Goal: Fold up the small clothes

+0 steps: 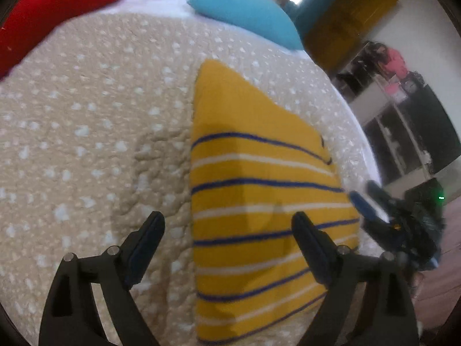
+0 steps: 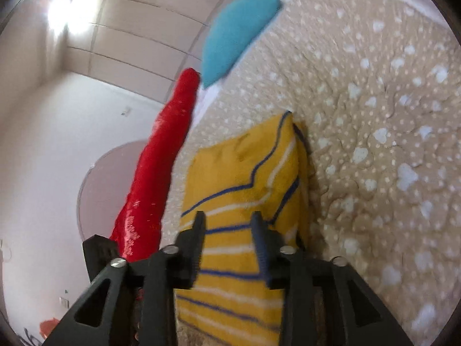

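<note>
A small yellow garment with blue and white stripes (image 1: 259, 190) lies folded on a beige spotted bedspread (image 1: 95, 121). My left gripper (image 1: 227, 225) is open just above it, its right finger over the cloth and its left finger over the bedspread. My right gripper shows at the garment's right edge in the left wrist view (image 1: 371, 199). In the right wrist view the garment (image 2: 245, 178) fills the middle and my right gripper (image 2: 229, 220) is open with both fingers over the cloth, holding nothing.
A red cloth (image 1: 57, 3) and a teal cloth (image 1: 245, 11) lie at the far side of the bed; both show in the right wrist view (image 2: 155, 167) (image 2: 233, 34). Dark shelving (image 1: 403, 121) stands beyond the bed's right edge.
</note>
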Demonstrator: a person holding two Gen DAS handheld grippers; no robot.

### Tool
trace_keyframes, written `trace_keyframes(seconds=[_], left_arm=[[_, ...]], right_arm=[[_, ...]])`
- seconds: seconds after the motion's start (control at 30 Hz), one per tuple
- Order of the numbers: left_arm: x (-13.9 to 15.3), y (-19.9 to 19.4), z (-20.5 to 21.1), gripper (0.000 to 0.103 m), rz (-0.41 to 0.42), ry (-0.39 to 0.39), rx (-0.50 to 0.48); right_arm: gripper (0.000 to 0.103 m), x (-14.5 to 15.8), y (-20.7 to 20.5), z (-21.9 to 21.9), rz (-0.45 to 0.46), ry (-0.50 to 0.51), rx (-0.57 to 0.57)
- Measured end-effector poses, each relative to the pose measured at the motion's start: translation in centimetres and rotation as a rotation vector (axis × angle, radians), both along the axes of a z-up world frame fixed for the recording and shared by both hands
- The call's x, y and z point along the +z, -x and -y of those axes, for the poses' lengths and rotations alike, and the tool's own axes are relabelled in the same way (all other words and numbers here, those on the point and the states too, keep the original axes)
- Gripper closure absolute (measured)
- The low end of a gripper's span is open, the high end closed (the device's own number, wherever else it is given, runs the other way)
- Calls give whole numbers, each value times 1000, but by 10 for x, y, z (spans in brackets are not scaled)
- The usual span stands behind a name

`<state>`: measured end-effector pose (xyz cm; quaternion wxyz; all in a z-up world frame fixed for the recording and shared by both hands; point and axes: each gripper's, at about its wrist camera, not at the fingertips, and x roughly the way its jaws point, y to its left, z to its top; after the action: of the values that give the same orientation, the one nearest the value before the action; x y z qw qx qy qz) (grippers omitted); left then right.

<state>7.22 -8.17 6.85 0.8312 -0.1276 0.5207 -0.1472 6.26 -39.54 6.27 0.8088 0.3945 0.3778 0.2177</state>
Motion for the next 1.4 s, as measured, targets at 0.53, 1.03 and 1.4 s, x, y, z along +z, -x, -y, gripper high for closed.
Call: trace_keyframes(seconds=[0.53, 1.03, 1.4], left_arm=[[-45, 74, -15, 11, -52, -53, 8], [67, 193, -38, 0, 539, -407, 281], [62, 211, -43, 0, 540, -286, 218]], right_arm=[[54, -35, 87, 7, -32, 220, -33], [48, 19, 148, -38, 136, 441, -108], [44, 6, 174, -69, 68, 571, -89]])
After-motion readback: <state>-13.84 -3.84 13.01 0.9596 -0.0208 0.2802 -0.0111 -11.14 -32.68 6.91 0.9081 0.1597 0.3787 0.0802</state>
